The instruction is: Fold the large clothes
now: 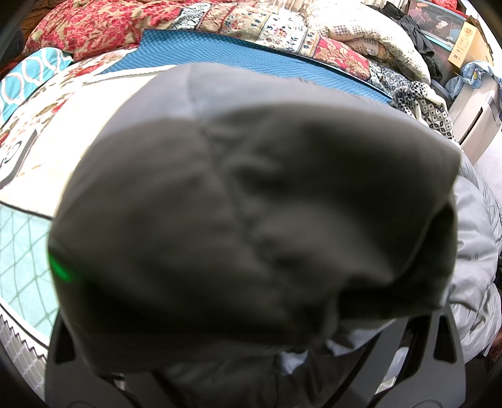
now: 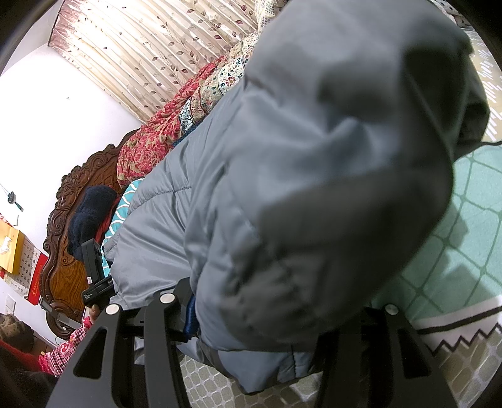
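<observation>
- In the left wrist view, the bed (image 1: 28,248) was seen at the left, with its green patterned sheet bare there and a heap of quilts (image 1: 103,25) along the far side.
- The middle of that view was filled by a blurred grey fold of the jacket (image 1: 251,204), draped right over the left hand-held gripper (image 1: 251,370); whether its jaws were parted or closed could not be told, since the fingertips were hidden under the cloth.
- The jacket's paler quilted body was seen running off to the right of that gripper.
- In the right wrist view, a carved headboard (image 2: 62,251) stood at the left, with a person's patterned sleeve (image 2: 69,348) low beside it.
- The right hand-held gripper (image 2: 251,354) was seen clamped on a thick bunch of the jacket (image 2: 313,188), its jaws partly closed around the padding.
- From that grip the jacket's long axis was judged to run up and away to the left, towards the headboard, above the sheet.
- Both grippers were judged about equally near, each at the near edge; the coming fold would seemingly carry that edge away across the bed.
</observation>
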{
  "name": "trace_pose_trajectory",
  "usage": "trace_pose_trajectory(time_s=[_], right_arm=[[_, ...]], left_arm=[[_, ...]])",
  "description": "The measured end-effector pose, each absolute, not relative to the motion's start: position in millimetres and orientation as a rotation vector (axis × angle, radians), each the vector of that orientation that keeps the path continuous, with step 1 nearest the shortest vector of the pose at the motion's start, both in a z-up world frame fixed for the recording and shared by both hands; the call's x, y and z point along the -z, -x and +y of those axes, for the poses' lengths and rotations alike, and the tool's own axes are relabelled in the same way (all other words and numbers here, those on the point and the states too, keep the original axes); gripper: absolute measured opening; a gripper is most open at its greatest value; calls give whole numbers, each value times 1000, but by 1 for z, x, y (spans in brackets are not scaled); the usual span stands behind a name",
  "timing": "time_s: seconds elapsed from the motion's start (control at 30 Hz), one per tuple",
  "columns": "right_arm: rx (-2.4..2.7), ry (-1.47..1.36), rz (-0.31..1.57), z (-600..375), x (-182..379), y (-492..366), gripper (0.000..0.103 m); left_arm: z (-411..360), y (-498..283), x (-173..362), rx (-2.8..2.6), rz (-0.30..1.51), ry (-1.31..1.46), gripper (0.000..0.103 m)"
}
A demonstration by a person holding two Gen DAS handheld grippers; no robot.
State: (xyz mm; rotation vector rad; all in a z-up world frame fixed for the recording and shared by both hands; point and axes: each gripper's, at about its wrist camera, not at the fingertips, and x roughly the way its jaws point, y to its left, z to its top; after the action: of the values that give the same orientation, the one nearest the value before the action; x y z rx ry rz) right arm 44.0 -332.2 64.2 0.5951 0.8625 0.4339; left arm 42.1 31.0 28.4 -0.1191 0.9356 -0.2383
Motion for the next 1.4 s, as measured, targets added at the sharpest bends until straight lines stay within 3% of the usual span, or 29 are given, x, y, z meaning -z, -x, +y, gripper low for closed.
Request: trace_pose_trajectory(time_s=[1.4], right_arm=[[-430,-594,859,-335,-64,-41,27]], left_arm=[[31,-41,-31,240,932,119,96]])
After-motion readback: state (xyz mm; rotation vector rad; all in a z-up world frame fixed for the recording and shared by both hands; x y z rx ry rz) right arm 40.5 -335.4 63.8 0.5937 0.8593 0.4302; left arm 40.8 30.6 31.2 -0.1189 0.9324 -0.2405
